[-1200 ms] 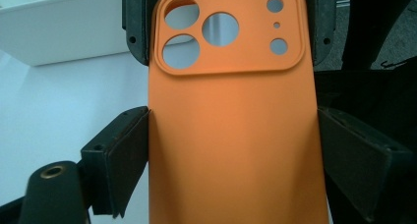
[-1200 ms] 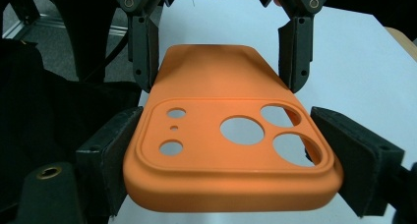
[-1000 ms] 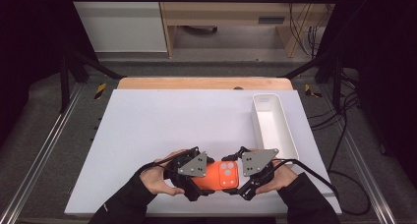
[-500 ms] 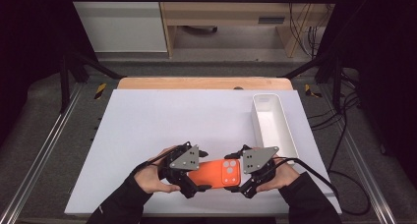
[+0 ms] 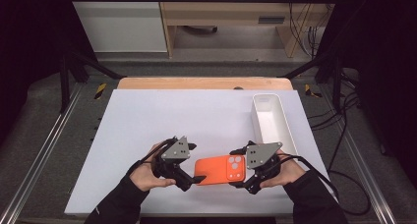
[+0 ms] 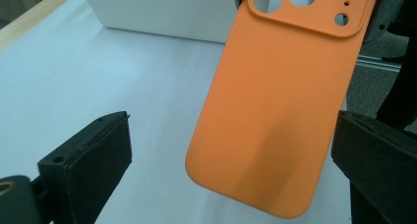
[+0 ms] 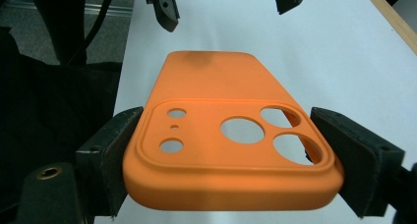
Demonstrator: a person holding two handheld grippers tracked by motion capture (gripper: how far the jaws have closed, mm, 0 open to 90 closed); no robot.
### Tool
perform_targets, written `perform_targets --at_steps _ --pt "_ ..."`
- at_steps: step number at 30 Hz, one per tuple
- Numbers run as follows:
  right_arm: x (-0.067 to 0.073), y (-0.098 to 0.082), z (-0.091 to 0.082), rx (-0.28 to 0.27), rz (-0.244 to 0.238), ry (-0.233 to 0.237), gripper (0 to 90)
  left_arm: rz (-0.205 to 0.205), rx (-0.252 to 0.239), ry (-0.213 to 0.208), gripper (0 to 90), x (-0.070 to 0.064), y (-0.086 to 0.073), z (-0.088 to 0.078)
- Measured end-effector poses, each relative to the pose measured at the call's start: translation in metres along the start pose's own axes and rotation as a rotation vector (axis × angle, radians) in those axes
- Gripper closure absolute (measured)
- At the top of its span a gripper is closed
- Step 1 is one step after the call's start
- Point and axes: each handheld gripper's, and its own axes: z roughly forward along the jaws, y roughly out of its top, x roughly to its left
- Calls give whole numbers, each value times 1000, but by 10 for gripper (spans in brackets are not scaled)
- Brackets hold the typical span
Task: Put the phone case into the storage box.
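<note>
An orange phone case [image 5: 216,171] with round camera cut-outs hangs level just above the white mat [image 5: 172,116] near its front edge. My right gripper [image 5: 242,170] is shut on the case's camera end, and in the right gripper view both pads press the sides of the case [image 7: 216,86]. My left gripper [image 5: 189,167] is open at the case's plain end. Its jaws have just been opening. In the left gripper view its pads [image 6: 98,155] stand well clear of the case [image 6: 275,111] on both sides, touching nothing. The right gripper view has the left gripper [image 7: 226,3] just past the case's far end.
A long white tray [image 5: 273,118] stands along the mat's right side, just behind my right hand. A wooden strip [image 5: 206,83] runs along the mat's far edge. Metal rails flank the table, and cables trail to the right.
The left gripper has opened and drawn back to the left off the case's plain end. The right gripper holds the case still.
</note>
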Motion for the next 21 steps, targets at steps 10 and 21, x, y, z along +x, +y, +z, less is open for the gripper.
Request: perform_targets --at_steps 10,21 --pt "-3 0 -8 48 7 7 165 -35 38 -2 0 1 -5 6" --pt "-4 6 -15 129 -4 27 165 -8 61 -43 0 -2 -6 11"
